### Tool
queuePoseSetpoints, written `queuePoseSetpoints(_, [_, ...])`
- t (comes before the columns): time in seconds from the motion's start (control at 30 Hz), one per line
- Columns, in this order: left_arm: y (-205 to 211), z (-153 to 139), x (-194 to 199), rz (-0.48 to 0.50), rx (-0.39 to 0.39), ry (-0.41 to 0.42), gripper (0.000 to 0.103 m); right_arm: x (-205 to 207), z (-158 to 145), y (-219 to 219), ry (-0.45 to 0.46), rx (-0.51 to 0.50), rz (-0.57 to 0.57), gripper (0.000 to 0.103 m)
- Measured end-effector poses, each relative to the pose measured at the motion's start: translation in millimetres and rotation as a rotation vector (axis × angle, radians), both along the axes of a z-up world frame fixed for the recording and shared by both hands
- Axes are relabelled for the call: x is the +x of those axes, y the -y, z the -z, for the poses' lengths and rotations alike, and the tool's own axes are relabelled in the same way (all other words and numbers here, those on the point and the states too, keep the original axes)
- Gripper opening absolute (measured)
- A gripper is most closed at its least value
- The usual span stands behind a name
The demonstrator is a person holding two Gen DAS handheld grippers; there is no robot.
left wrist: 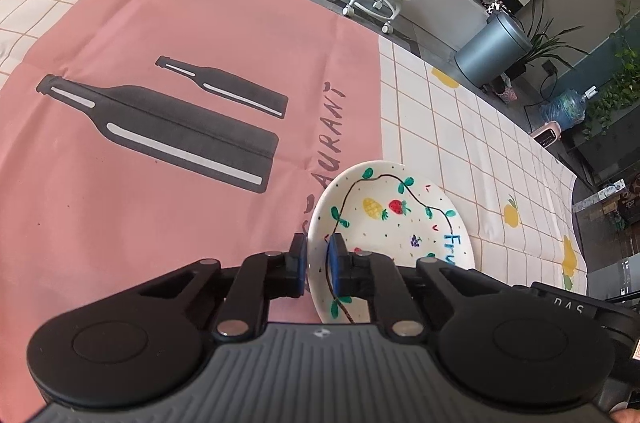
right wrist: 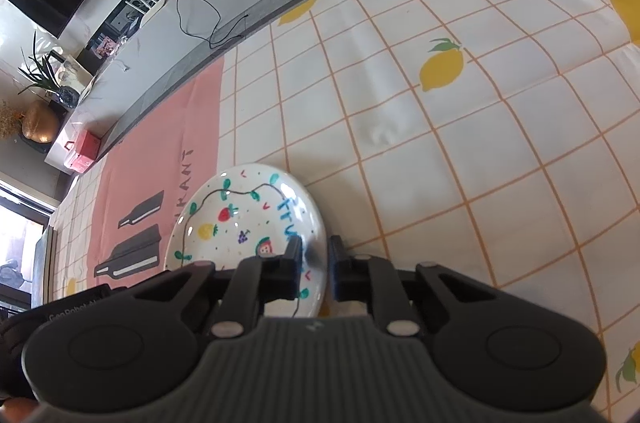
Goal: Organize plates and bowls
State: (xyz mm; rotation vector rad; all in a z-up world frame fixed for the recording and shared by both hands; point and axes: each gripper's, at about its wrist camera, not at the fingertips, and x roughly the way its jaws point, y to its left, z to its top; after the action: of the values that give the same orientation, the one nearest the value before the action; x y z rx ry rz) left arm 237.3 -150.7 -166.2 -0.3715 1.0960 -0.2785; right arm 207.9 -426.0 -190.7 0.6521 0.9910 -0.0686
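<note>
Left wrist view: both jaws clamp opposite rims of the empty fruit-painted plate (left wrist: 400,219).

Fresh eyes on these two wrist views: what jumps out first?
The white fruit-painted plate, sitting where the pink bottle-print cloth meets the lemon-check tablecloth. The left gripper is clamped on one side of its rim, the right gripper on the opposite side.
</note>
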Motion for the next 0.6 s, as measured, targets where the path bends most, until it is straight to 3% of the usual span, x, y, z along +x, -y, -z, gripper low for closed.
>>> queuePoseSetpoints(0.37, [-5.0, -12.9, -17.5, -0.016, 0.015, 0.016, 0.011, -9.2, -8.9, 1.2, -0.016, 0.032, -0.009, 0.006])
queuePoseSetpoints(0.6, [-14.4, -32.8, -49.2, -0.034, 0.02, 0.013, 0.011, -31.5, -21.3, -7.3, -0.026, 0.039, -0.027, 0.006])
